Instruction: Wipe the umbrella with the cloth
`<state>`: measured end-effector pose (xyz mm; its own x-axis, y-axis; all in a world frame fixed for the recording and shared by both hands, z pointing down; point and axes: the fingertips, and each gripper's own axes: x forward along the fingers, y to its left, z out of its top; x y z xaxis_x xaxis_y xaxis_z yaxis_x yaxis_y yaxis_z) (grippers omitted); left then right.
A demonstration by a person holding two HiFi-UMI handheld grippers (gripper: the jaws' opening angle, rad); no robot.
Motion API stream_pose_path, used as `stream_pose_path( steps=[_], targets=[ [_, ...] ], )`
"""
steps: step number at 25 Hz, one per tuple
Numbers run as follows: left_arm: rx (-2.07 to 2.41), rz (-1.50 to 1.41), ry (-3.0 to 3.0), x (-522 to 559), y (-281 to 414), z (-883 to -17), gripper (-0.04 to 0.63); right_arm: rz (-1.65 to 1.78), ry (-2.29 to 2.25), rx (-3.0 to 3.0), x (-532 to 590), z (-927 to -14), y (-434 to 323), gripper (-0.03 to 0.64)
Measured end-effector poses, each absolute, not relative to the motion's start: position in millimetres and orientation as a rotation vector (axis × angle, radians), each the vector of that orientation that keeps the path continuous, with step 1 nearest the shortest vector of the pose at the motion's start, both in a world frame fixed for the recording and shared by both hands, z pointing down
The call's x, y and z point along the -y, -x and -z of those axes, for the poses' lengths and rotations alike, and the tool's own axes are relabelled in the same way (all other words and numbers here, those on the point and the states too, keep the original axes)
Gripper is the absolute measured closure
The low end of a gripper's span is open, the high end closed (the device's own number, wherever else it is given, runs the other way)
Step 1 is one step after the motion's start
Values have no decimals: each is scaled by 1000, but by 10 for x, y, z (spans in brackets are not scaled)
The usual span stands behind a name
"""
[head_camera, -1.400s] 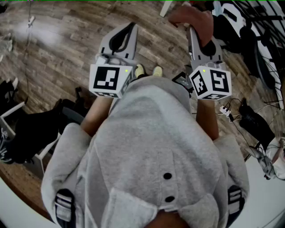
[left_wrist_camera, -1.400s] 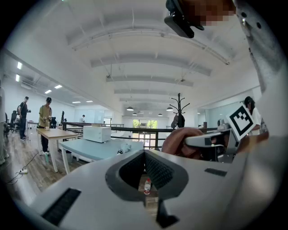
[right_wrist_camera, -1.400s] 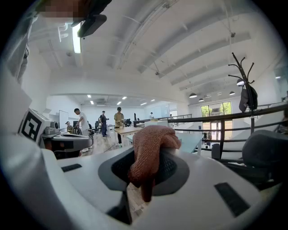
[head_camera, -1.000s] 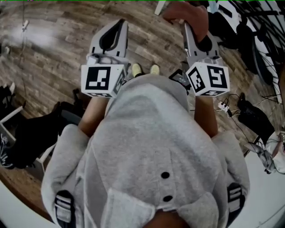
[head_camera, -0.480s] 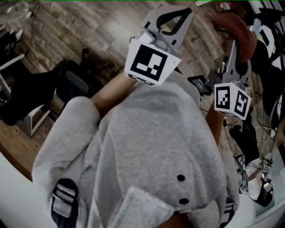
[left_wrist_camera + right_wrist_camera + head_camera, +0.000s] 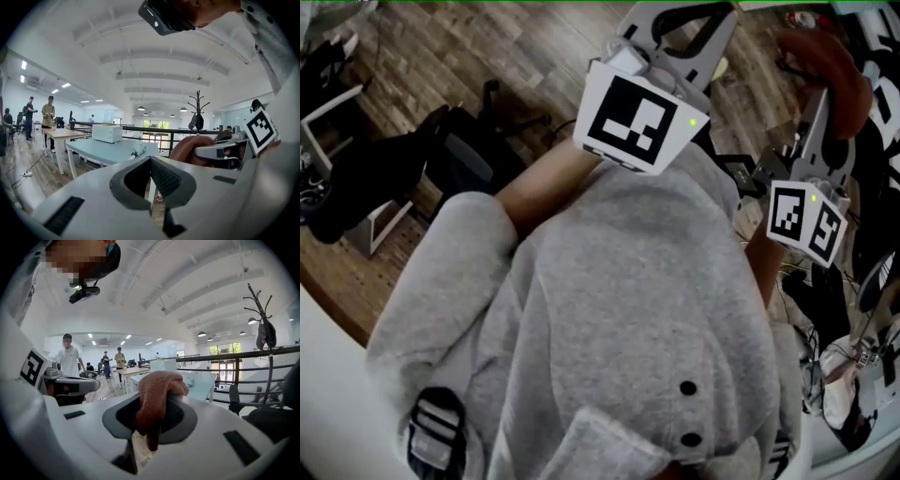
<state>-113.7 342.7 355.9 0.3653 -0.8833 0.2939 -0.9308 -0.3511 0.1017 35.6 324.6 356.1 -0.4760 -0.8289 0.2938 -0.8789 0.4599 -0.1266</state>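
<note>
My right gripper (image 6: pixel 152 414) is shut on a reddish-brown cloth (image 6: pixel 157 394), which bunches over the jaws and hangs down between them. In the head view this gripper (image 6: pixel 821 98) is at the right edge, with the cloth (image 6: pixel 830 66) on its tip. My left gripper (image 6: pixel 151 158) is shut with nothing in it. It is held up at top centre of the head view (image 6: pixel 689 19). From the left gripper view the cloth (image 6: pixel 194 146) shows just to the right. Both grippers are in the air in front of the person's grey sweater (image 6: pixel 619 309). I cannot make out an umbrella.
A pale blue table (image 6: pixel 112 151) carries a white box (image 6: pixel 107 133), with a black railing and a coat stand (image 6: pixel 198 110) behind it. People stand at the left (image 6: pixel 48 112). On the wooden floor are a black chair (image 6: pixel 384 173) and cables (image 6: pixel 825 295).
The head view has swung round. In it both grippers moved right, the left one also closer to the camera. The cloth stays clamped in the right gripper.
</note>
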Motion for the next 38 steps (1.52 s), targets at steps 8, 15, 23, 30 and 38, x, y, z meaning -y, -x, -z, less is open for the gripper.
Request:
stream_pose_path(
  steps=[8,15,23,30,38],
  targets=[
    [1628,-144,-2416,-3321,1167,-3384,580,-274,-1488,2532,-3088,-3331,-206,535],
    [1684,-184,-2293,-2580,1316,-3428,580,-284,-1496,2526,-2320,-3345,-461,535],
    [1727,-264,-2329,-1928,1199,-3258,580,-289,-1538,2520,-1727,-3265,-736,535],
    [1712,-236,-2379,-1455,806,-3089,580,-292,-1557,2544,-1337,-3190,-1062,535],
    [1751,-256,-2444,-1278,661,-2949,580,-220,-1561,2549,-1094,-3090,-1209,535]
  ],
)
